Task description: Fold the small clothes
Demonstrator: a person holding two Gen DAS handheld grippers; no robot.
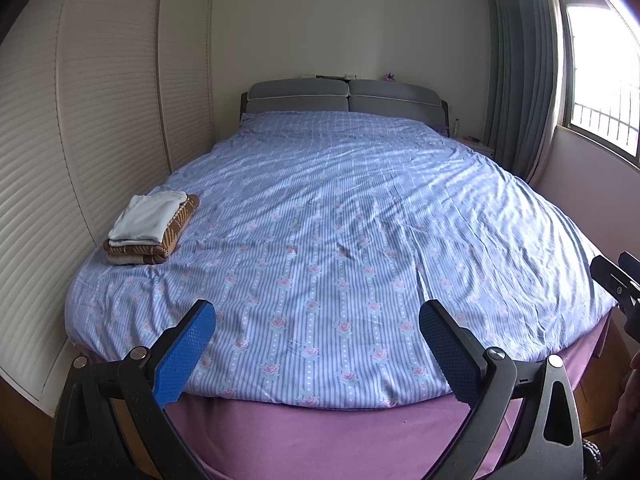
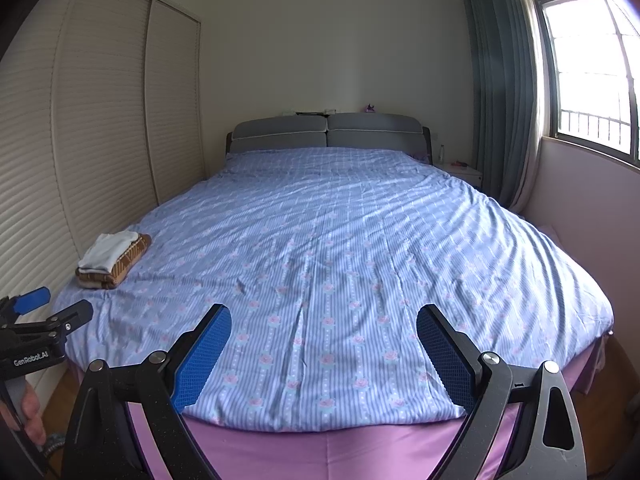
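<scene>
Both grippers (image 1: 316,344) (image 2: 324,348) gape wide, empty; folded clothes (image 1: 150,226) lie far left.

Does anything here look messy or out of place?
Nothing stands out. The folded stack sits neatly near the bed's left edge, a white piece on a brown striped one. The cover is only lightly wrinkled. Both the left gripper and right gripper hang open, holding nothing.

Blue striped bedspread (image 1: 340,220) with pink roses; white folded cloth (image 1: 146,216) atop brown-and-cream striped one (image 1: 176,228); purple sheet (image 1: 320,432).
</scene>
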